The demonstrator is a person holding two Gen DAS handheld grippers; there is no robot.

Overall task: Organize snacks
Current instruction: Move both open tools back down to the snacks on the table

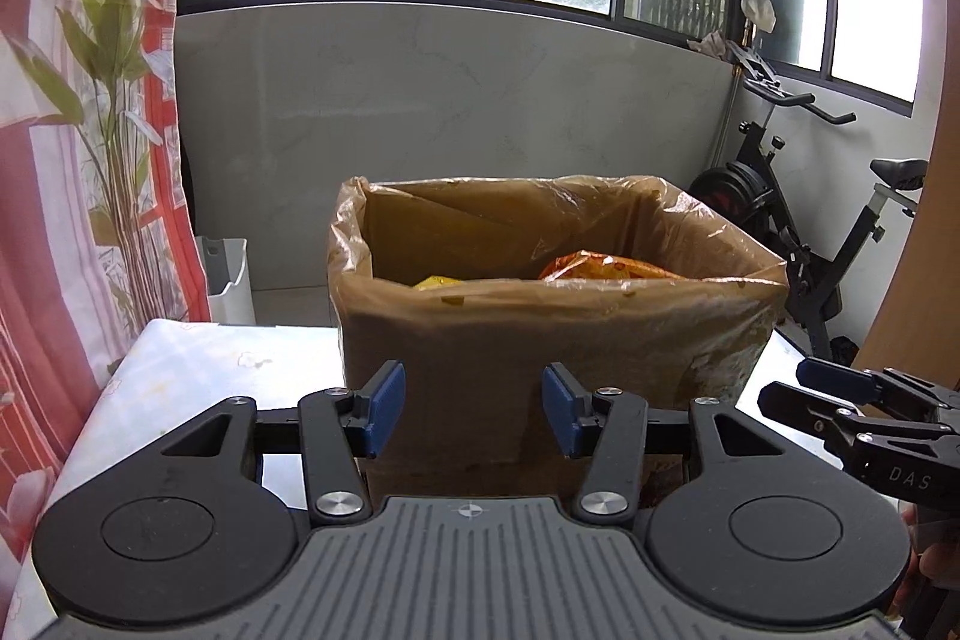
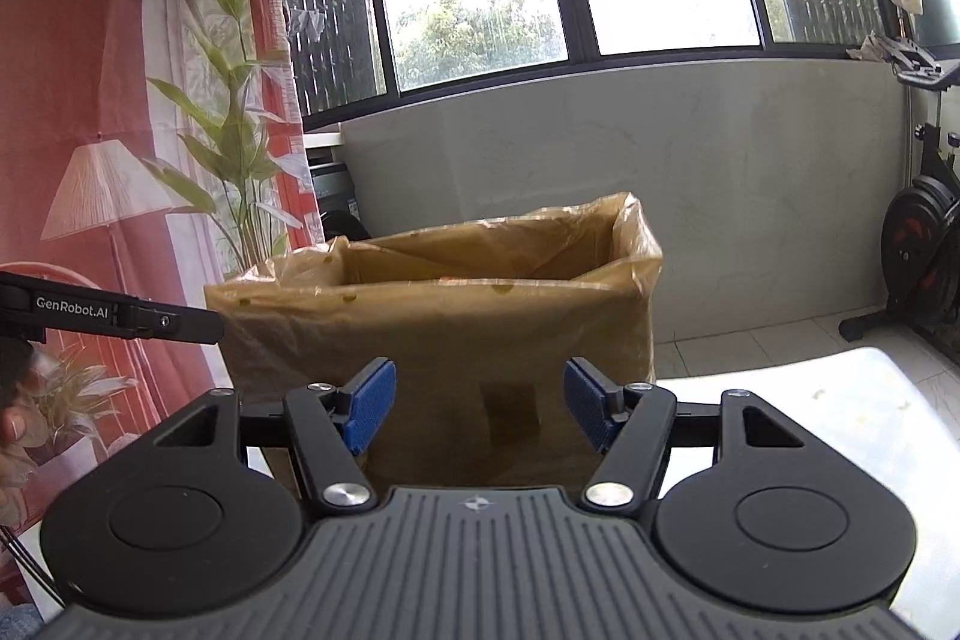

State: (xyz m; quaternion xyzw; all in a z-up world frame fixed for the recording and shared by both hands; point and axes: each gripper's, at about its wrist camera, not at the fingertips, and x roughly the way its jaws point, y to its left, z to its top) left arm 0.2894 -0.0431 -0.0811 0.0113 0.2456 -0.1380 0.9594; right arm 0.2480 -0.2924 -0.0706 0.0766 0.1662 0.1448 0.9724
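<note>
A cardboard box [image 1: 540, 334] lined with a clear plastic bag stands on the table in front of both grippers. Inside it I see an orange snack packet [image 1: 606, 267] at the right and the tip of a yellow packet [image 1: 437, 282] at the left. My left gripper [image 1: 473, 412] is open with nothing between its blue pads, just short of the box's near wall. My right gripper [image 2: 479, 409] is open and empty too, facing the same box [image 2: 456, 334] from the right side. Its black fingers [image 1: 840, 394] show at the right edge of the left wrist view.
The table [image 1: 198, 370] has a pale flowered cloth. A red patterned curtain [image 1: 72, 160] hangs at the left, with a white bin [image 1: 228, 280] on the floor behind. An exercise bike [image 1: 810, 220] stands at the right by the window wall.
</note>
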